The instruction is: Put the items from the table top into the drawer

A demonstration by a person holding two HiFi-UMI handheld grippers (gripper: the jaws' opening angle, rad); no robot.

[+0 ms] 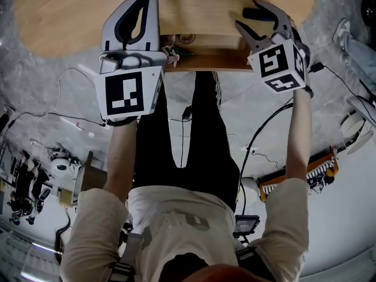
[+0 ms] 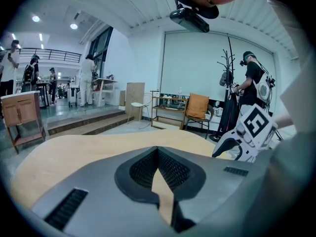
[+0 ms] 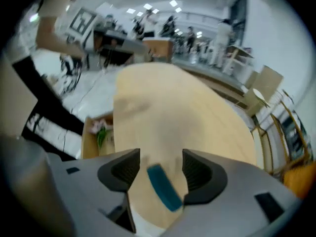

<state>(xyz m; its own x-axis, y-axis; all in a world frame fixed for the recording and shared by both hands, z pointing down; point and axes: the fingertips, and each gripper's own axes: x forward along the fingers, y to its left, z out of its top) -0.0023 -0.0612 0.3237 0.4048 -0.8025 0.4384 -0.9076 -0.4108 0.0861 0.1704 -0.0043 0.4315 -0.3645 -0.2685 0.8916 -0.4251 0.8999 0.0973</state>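
Tabletop (image 3: pixel 173 107): teal bar (image 3: pixel 164 186) (blurred, perhaps oblong)

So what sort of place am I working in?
Likely an open-plan lab or studio: another person wearing a rig, cables trailing over the grey floor, and a railed mezzanine behind.

1 table (image 1: pixel 70 16). 1 drawer (image 1: pixel 205 63), open, at table's near edge; inside, 1 pink-and-green thing (image 1: pixel 171 53), rest too small to count. 1 teal bar (image 3: pixel 164 186) by table's near edge; lying on it or not, can't tell. Left gripper (image 2: pixel 158 148) + right gripper (image 3: pixel 160 157): 2, both over table. Beyond table's far side: 1 chair (image 2: pixel 197 107) w/ orange cushion, 1 coat stand (image 2: pixel 228 65), 1 small cabinet (image 2: pixel 22 112), 1 person (image 2: pixel 254 80) by coat stand, at least 3 more further back.
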